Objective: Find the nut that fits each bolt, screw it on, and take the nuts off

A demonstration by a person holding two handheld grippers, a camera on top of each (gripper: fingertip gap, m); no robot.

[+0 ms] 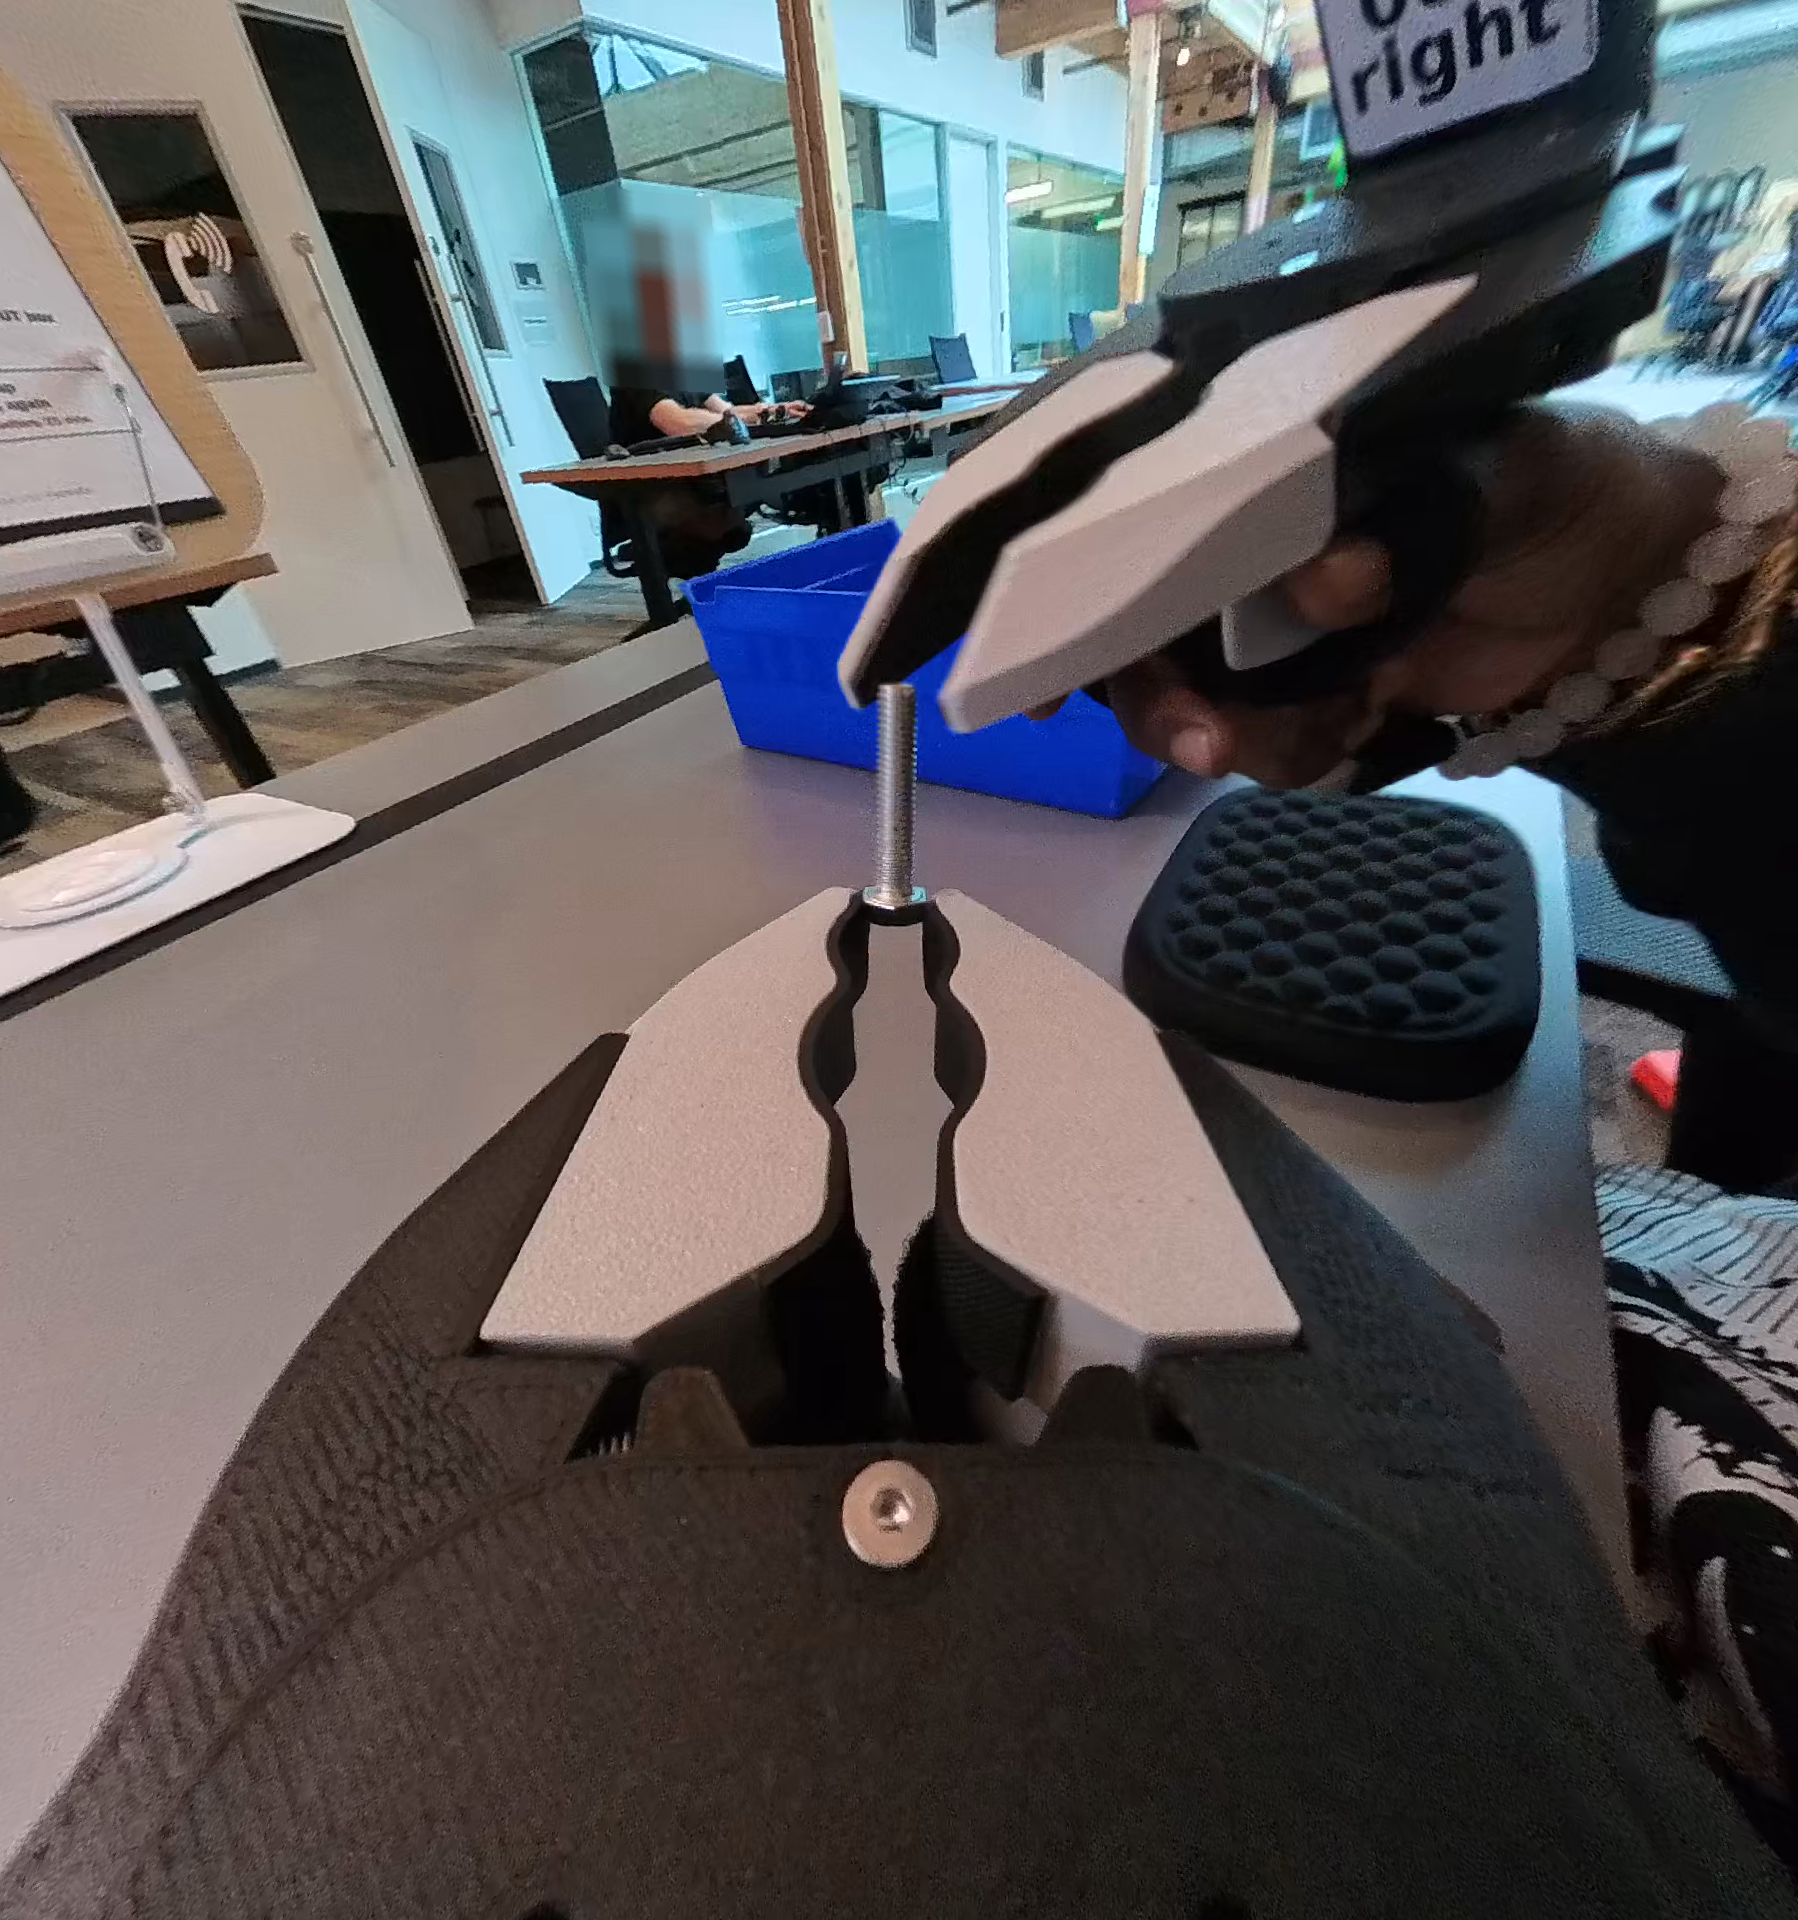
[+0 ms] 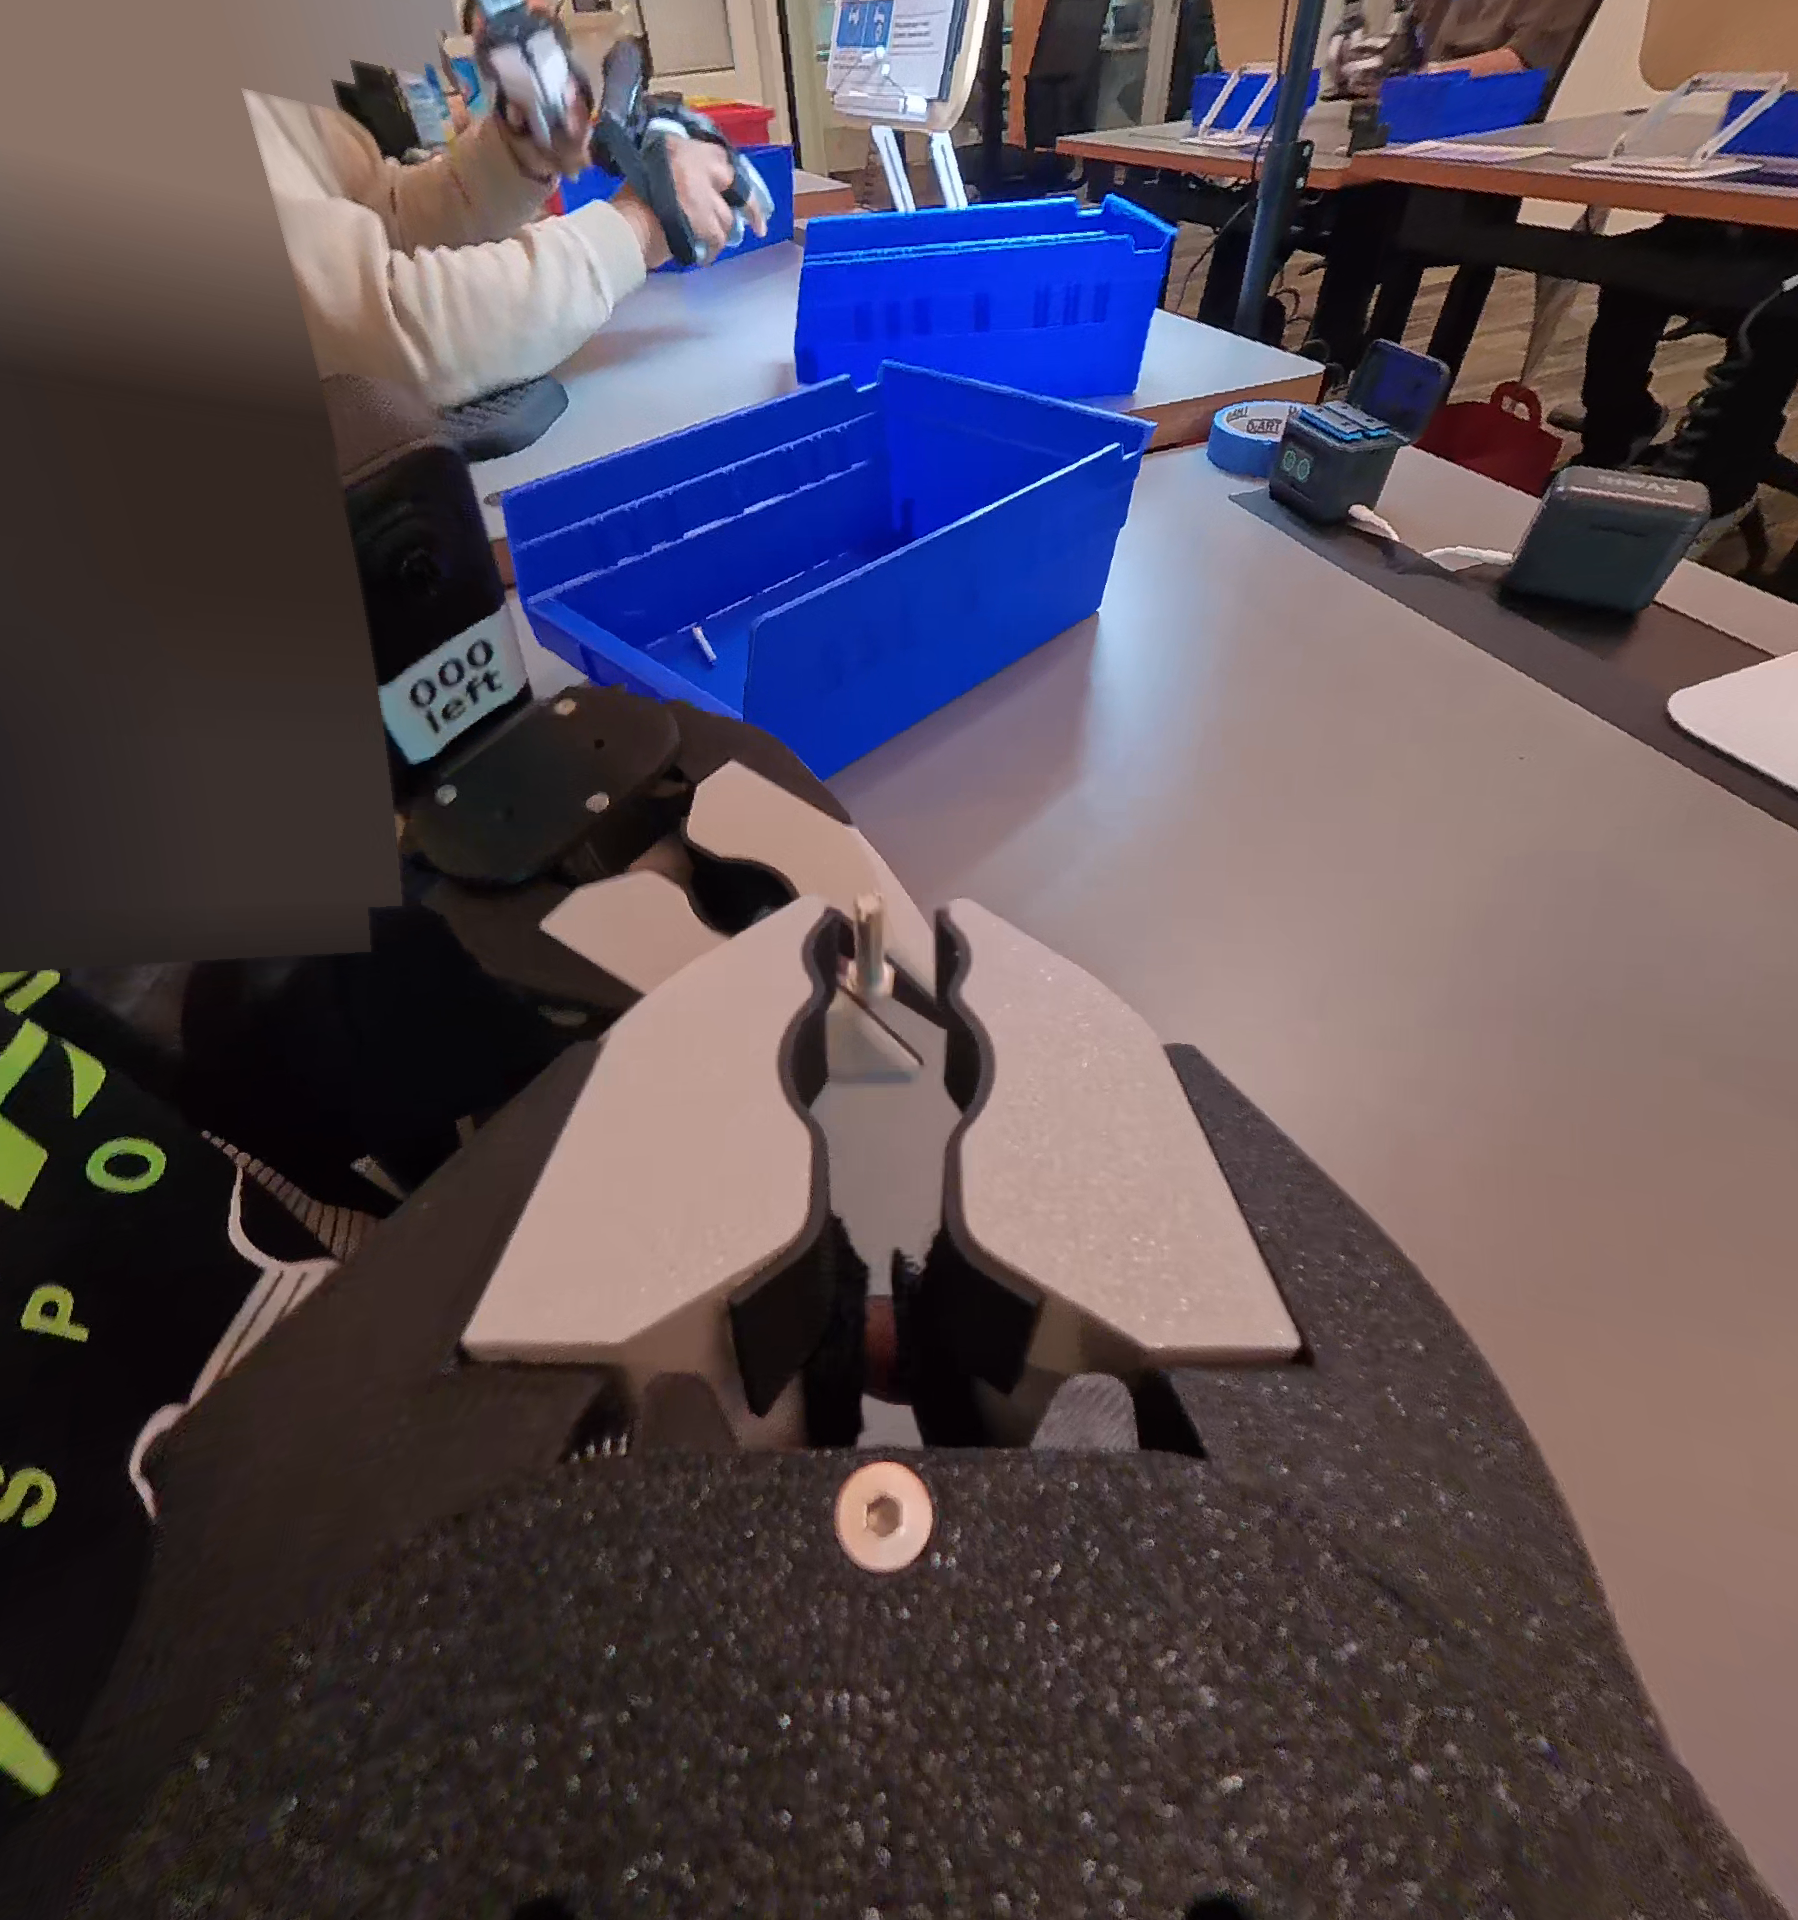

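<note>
Blue bin [image 2: 936,582] is the landmark: one small bolt [image 2: 705,642] lies inside it. Nearer than the bin, over the grey desk [image 1: 459,987], the left hand-held gripper [image 1: 893,906] is clamped on the hex base of an upright bolt [image 1: 896,790]. The right hand-held gripper [image 1: 900,698] stands apart around the bolt's tip, gripping nothing. I judge the work unfinished; whether that base is a nut, I cannot tell.
</note>
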